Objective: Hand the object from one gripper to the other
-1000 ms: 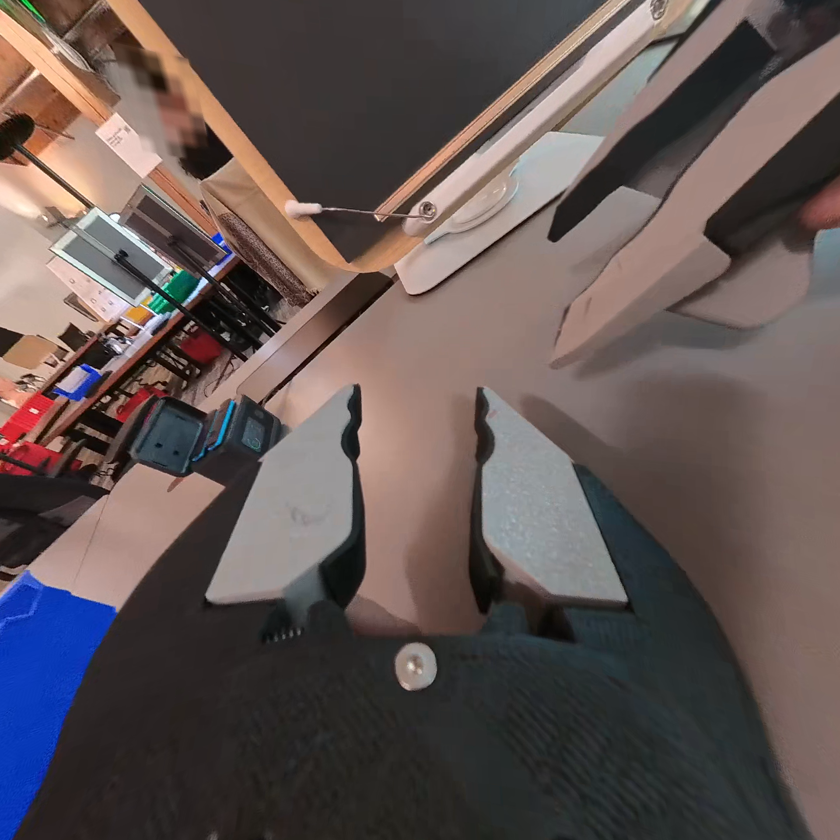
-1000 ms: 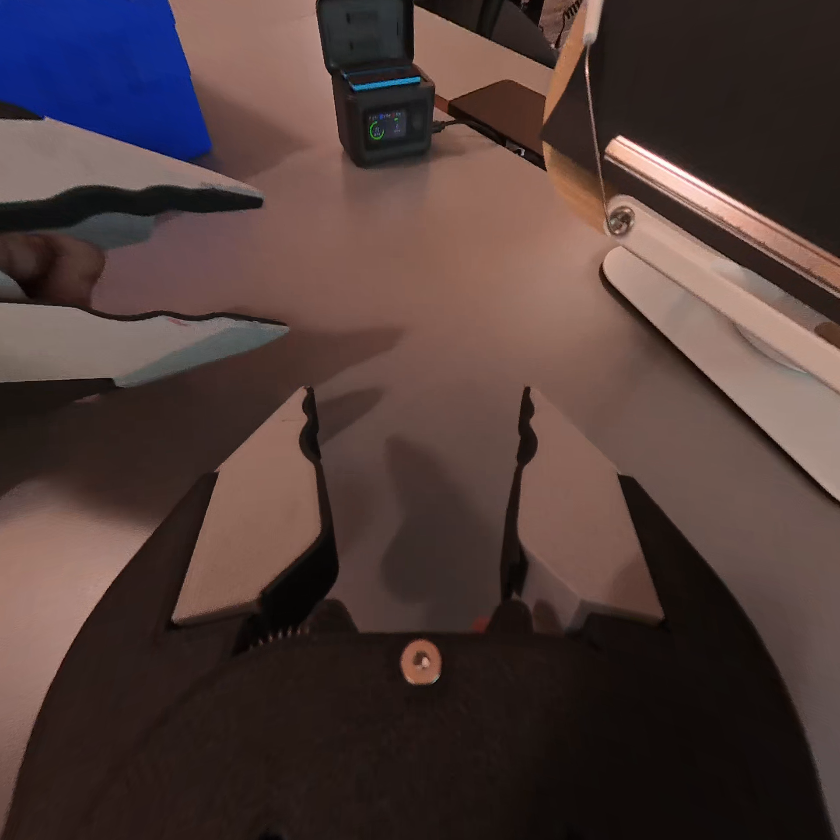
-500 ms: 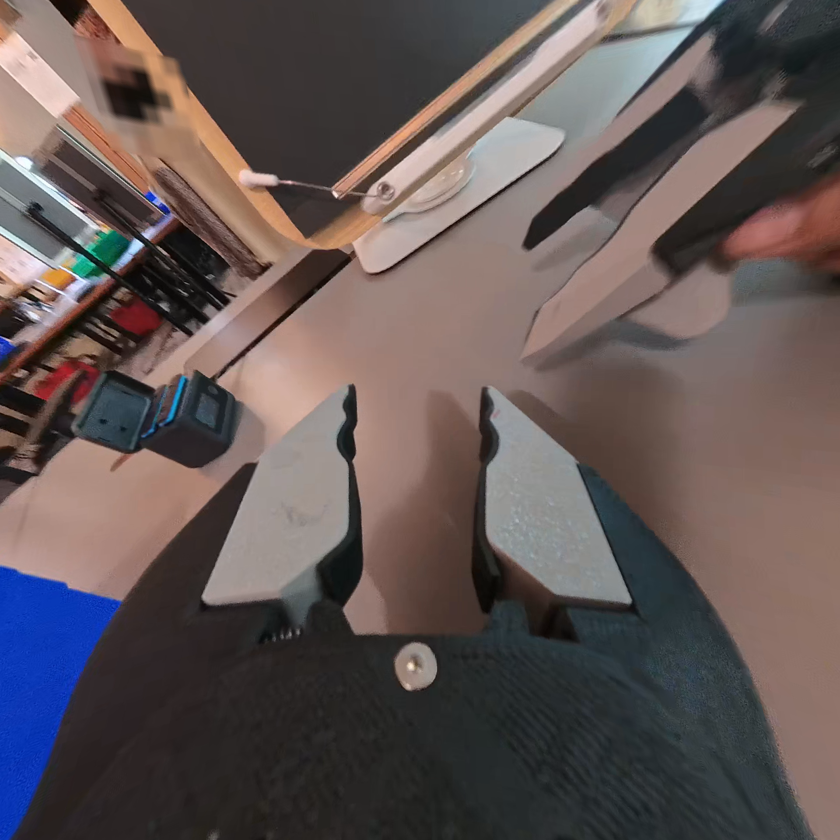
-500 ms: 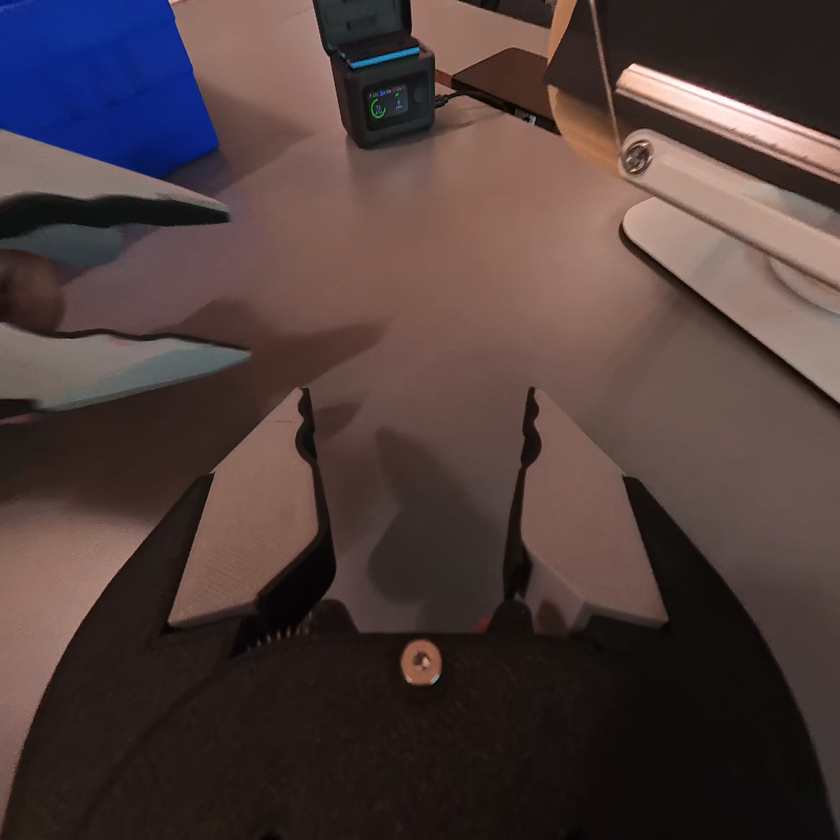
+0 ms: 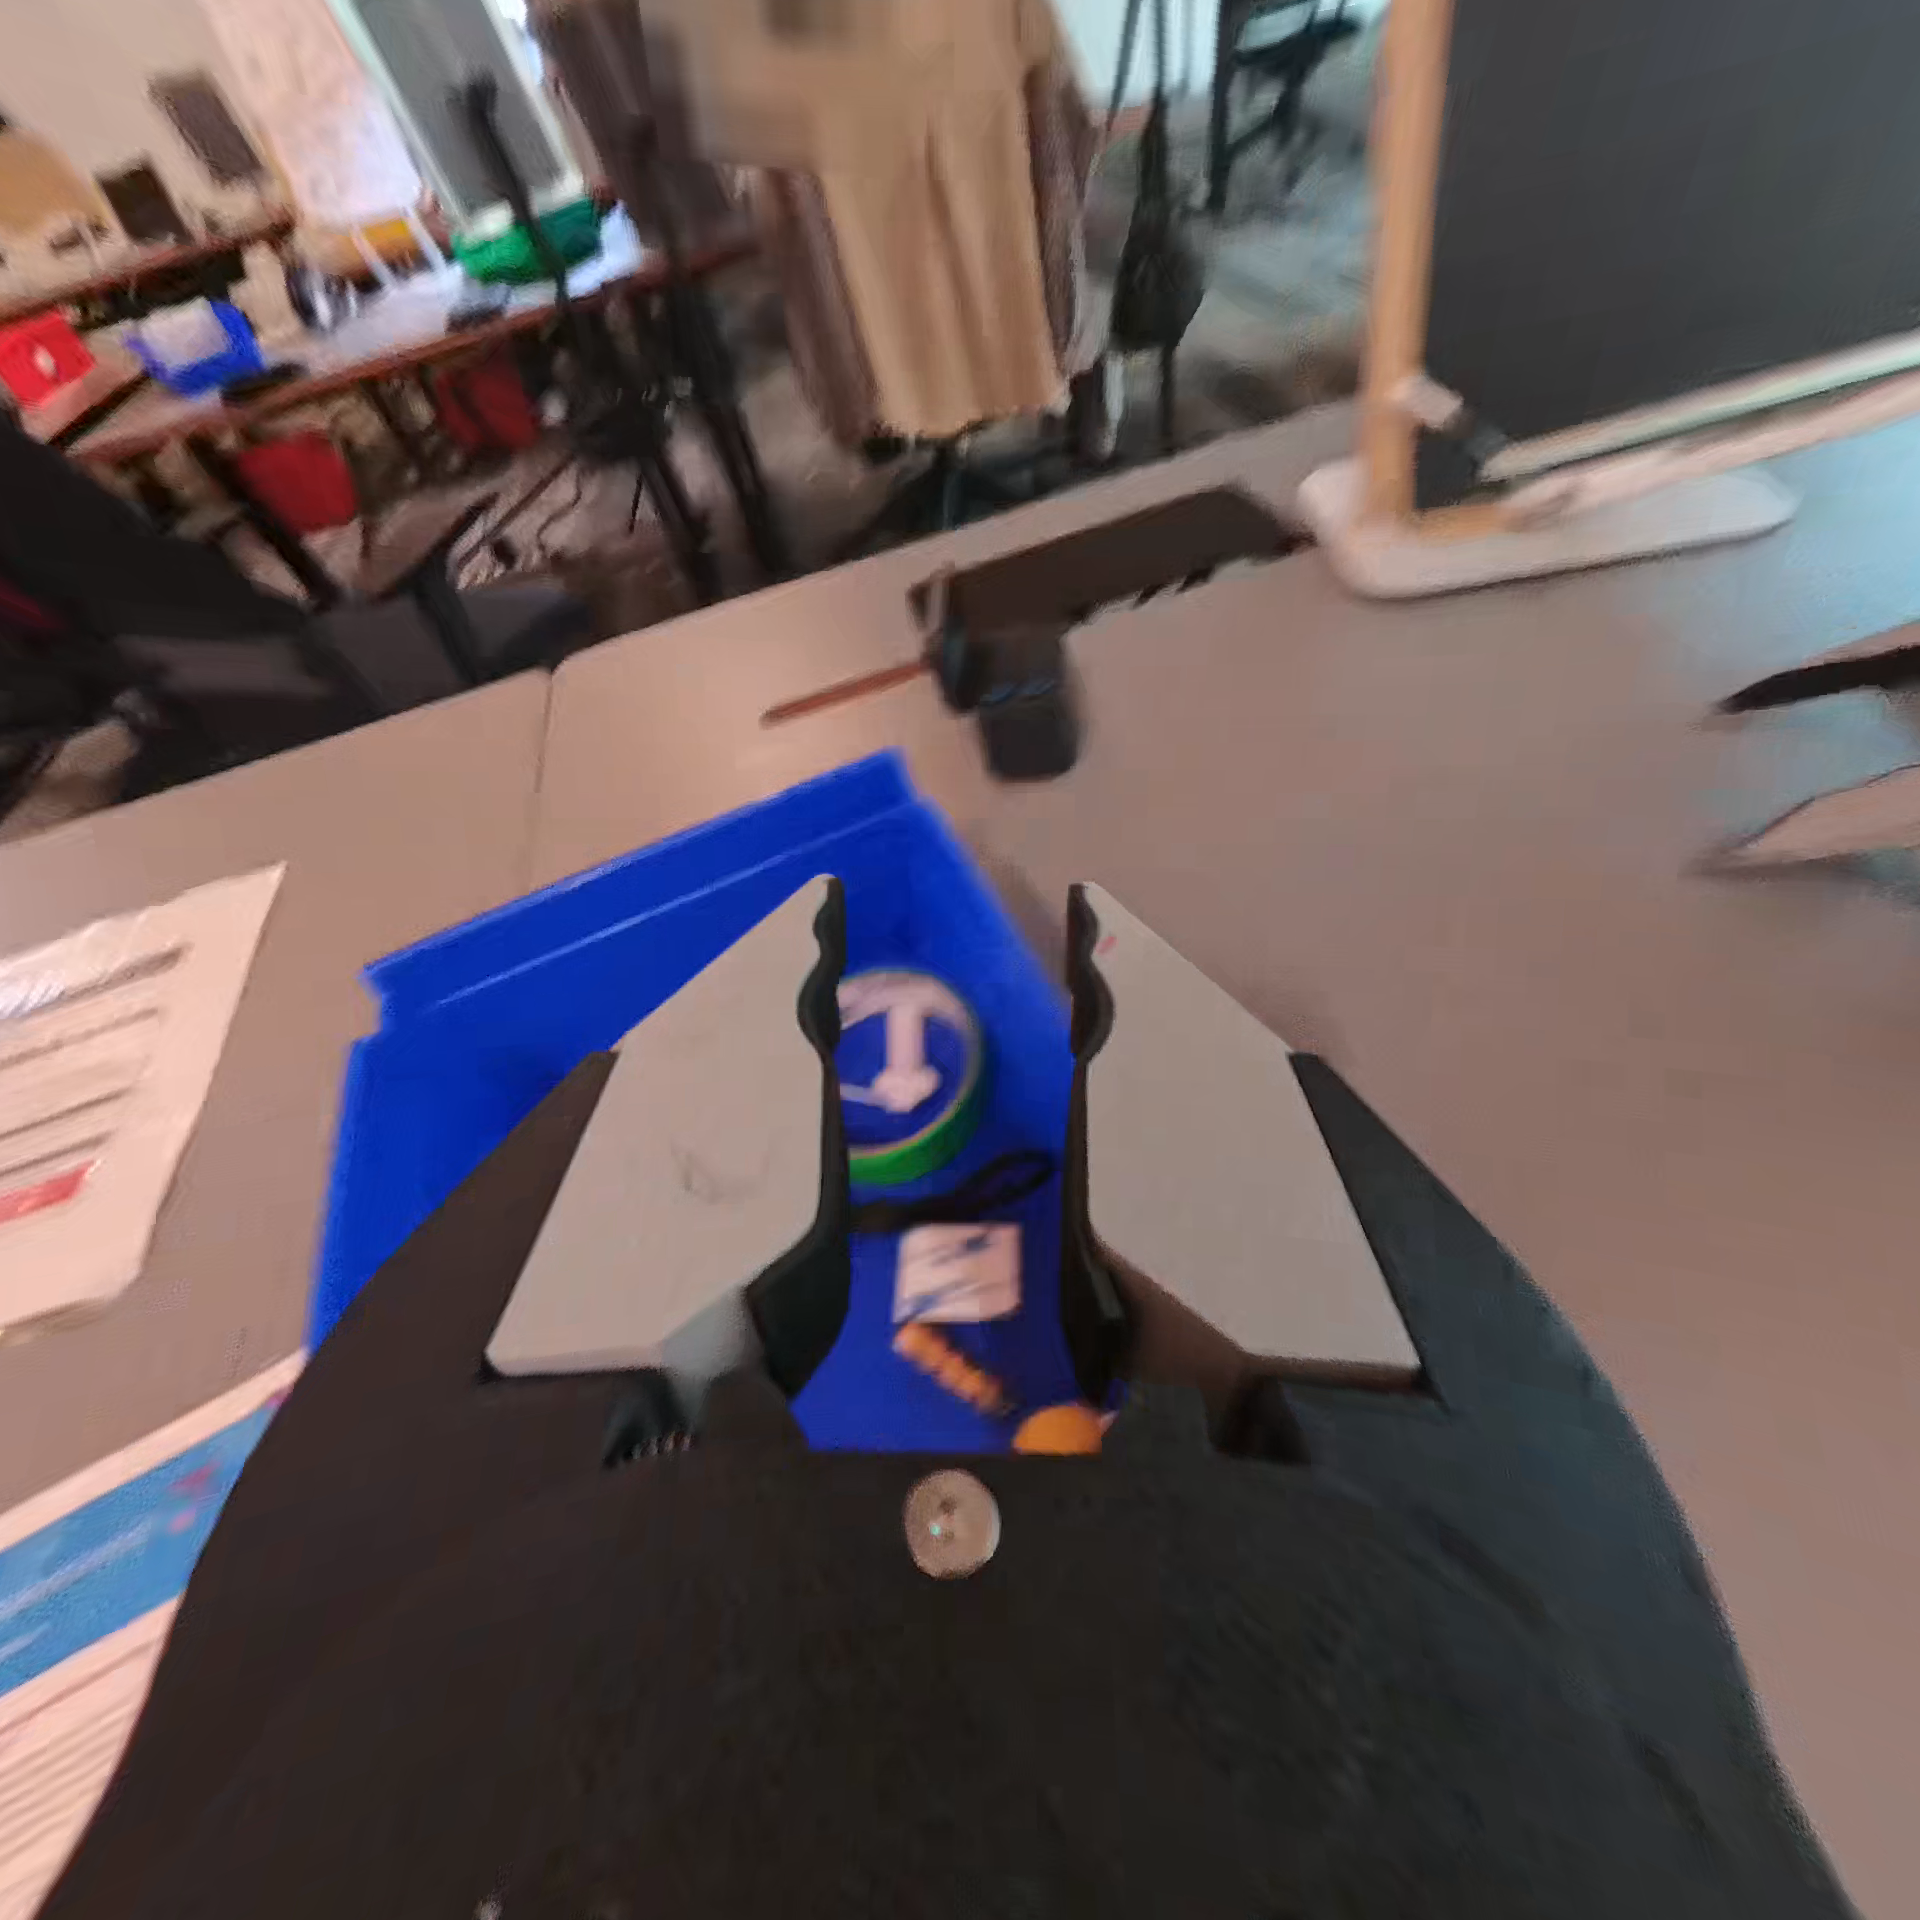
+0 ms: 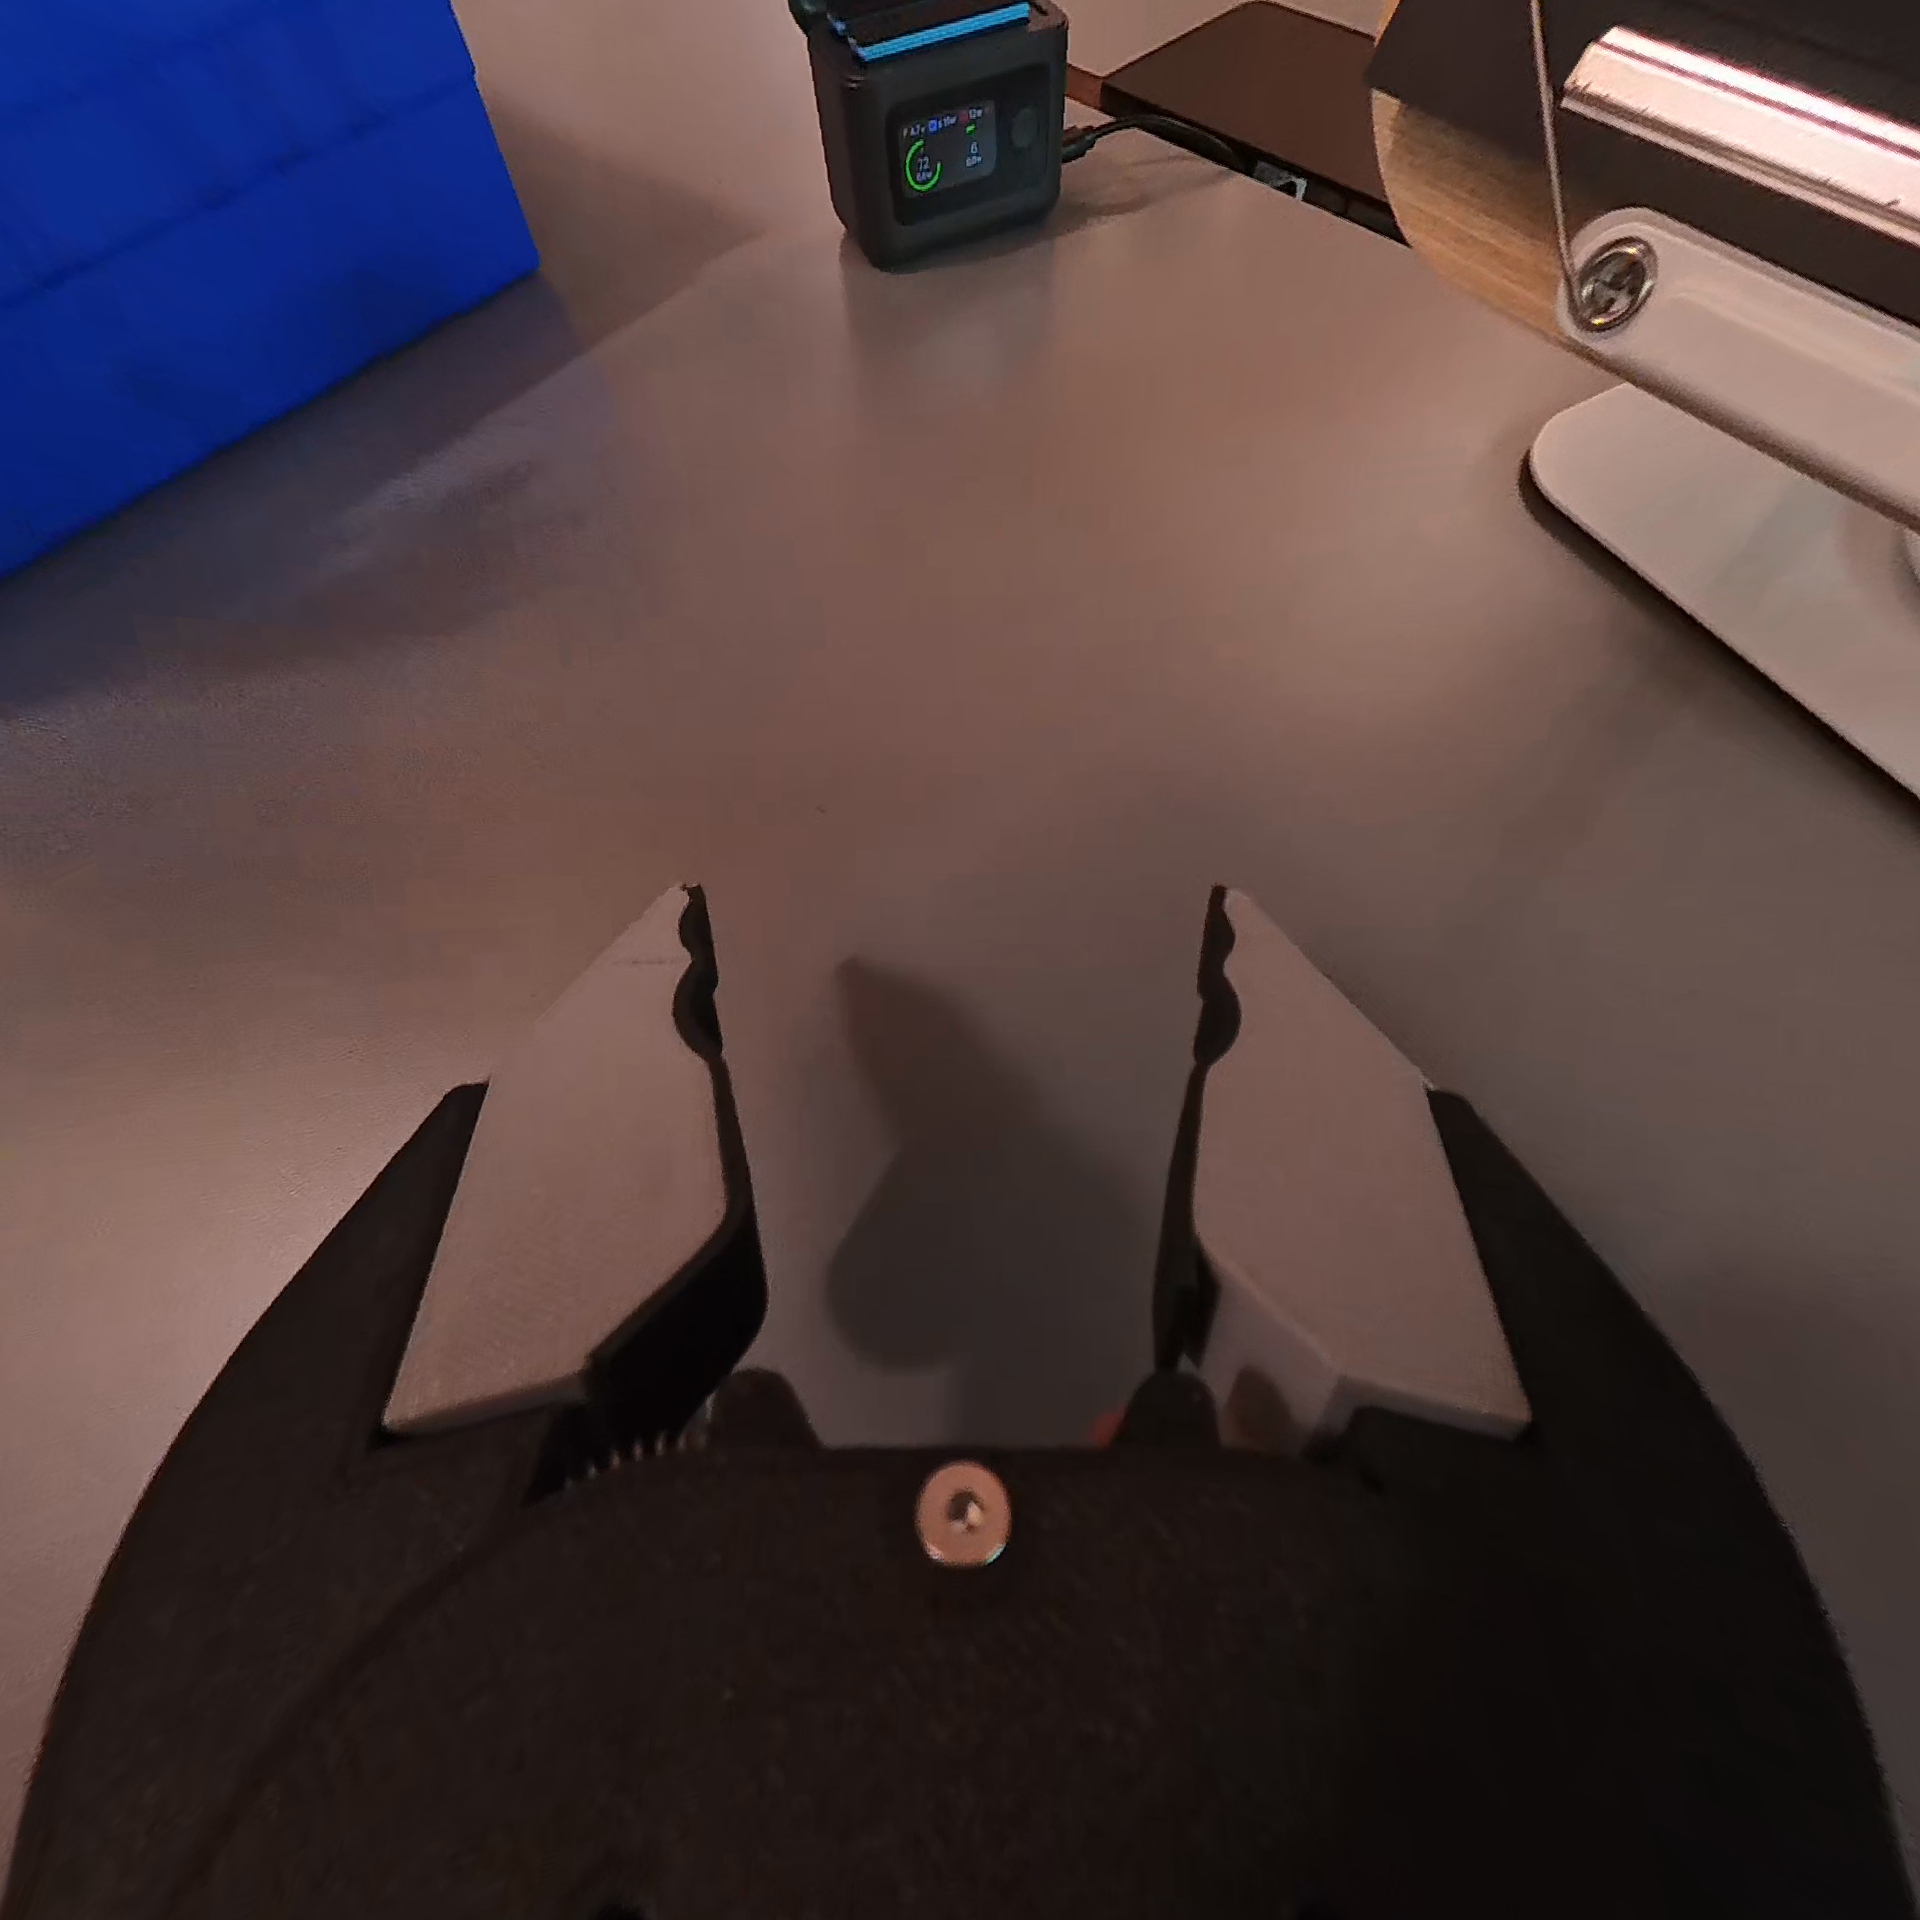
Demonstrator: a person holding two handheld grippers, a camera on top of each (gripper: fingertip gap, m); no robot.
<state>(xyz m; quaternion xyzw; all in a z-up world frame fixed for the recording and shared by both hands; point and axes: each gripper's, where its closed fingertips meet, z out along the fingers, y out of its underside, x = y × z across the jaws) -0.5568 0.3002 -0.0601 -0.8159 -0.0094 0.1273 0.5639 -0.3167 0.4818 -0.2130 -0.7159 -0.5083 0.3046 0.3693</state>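
Observation:
My left gripper (image 5: 951,904) is open and empty, held above a blue bin (image 5: 623,997). In the bin lie a green roll of tape (image 5: 920,1081), a small white packet (image 5: 956,1273), an orange wrapper (image 5: 951,1377), a black loop (image 5: 997,1184) and an orange ball (image 5: 1055,1434). My right gripper (image 6: 951,904) is open and empty over the bare grey table (image 6: 987,623). Its fingertips (image 5: 1829,821) show at the right edge of the left wrist view. The blue bin's side (image 6: 208,260) is at the right wrist view's top left.
A small black charger box with a lit screen (image 6: 940,135) stands at the back, also in the left wrist view (image 5: 1023,707). A dark panel on a white base (image 6: 1714,499) stands at the right. Printed papers (image 5: 83,1091) lie left of the bin. The small white packet (image 5: 956,1273) sits 15 cm or so from the ends of my left fingers.
My left gripper has swung left from the table and the other gripper to above the blue bin. It has left the right wrist view. My right gripper moved slightly forward.

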